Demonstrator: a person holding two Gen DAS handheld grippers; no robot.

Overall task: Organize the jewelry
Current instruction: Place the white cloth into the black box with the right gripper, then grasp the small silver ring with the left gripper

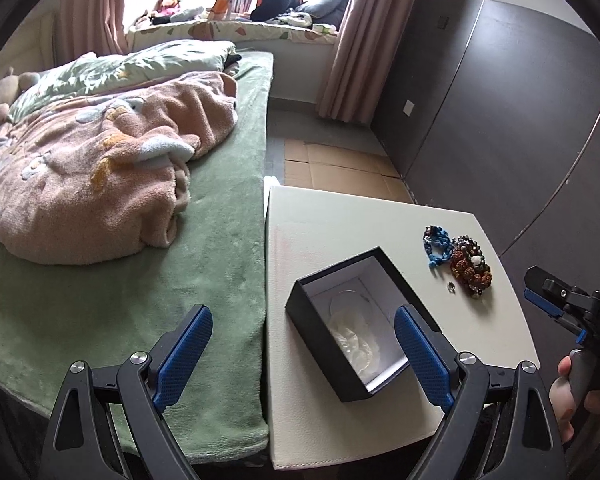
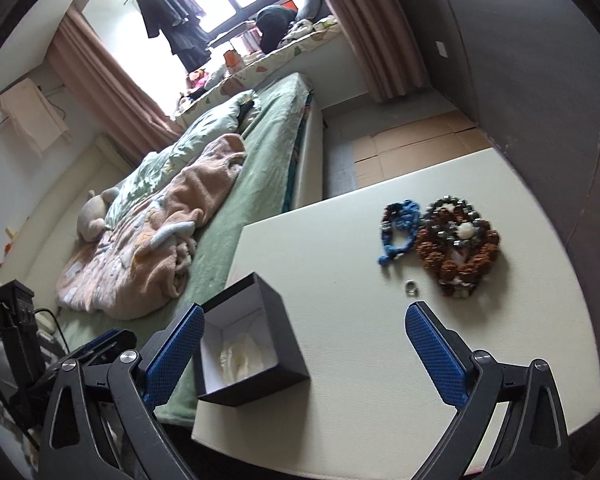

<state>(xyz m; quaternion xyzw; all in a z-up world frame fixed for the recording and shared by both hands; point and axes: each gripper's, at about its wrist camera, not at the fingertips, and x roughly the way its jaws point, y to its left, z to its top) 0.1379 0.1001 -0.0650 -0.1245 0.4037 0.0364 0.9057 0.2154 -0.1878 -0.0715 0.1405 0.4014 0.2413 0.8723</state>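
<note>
A black open box (image 1: pixel 320 334) with a white lining and pale jewelry inside (image 1: pixel 358 346) sits on the cream table (image 1: pixel 324 220). My left gripper (image 1: pixel 302 318) is open above the box's near left side, empty. Beyond it lie a blue bracelet (image 1: pixel 436 245), a brown beaded bracelet (image 1: pixel 471 269) and a small ring (image 1: pixel 451 287). In the right wrist view my right gripper (image 2: pixel 300 318) is open and empty above the table, between the box (image 2: pixel 276 344) and the ring (image 2: pixel 411 287), blue bracelet (image 2: pixel 400 229) and brown bracelet (image 2: pixel 458 246).
A bed with a green cover (image 1: pixel 204 240) and a pink blanket (image 1: pixel 100 172) adjoins the table's left edge. A dark wardrobe (image 1: pixel 500 120) stands to the right. Cardboard (image 1: pixel 340 168) lies on the floor beyond the table.
</note>
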